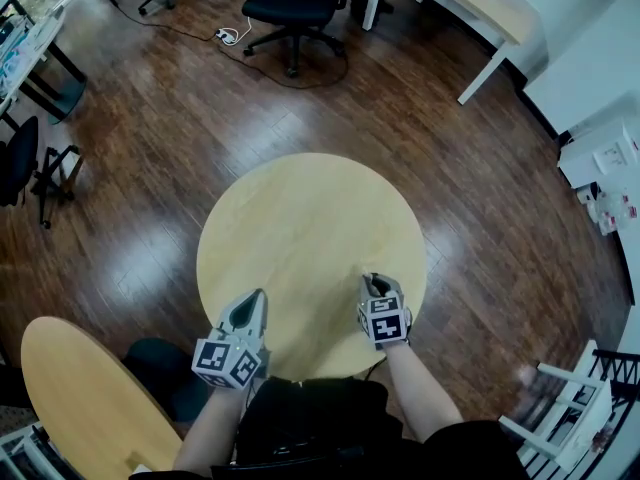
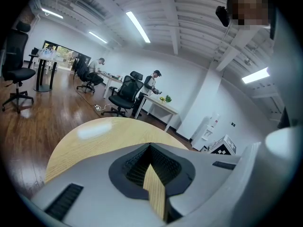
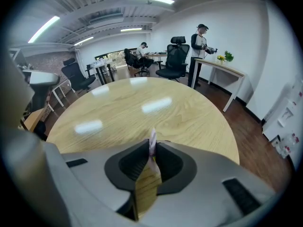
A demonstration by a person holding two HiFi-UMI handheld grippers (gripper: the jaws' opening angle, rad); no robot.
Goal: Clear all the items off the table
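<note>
The round pale wooden table (image 1: 300, 228) has a bare top in the head view. My right gripper (image 1: 375, 284) rests low over its near right edge. In the right gripper view its jaws (image 3: 151, 148) are pressed together on a thin pink-white slip (image 3: 152, 140) that stands up between the pads. What the slip is I cannot make out. My left gripper (image 1: 250, 306) hovers at the table's near left edge, tapered to a point. In the left gripper view its jaws (image 2: 150, 149) meet with nothing between them.
A second round wooden table (image 1: 80, 393) lies at the lower left. A black office chair (image 1: 295, 3) and a white desk (image 1: 480, 8) stand beyond the table. White boxes (image 1: 600, 158) and a white chair (image 1: 560, 423) are at the right. Dark wood floor surrounds everything.
</note>
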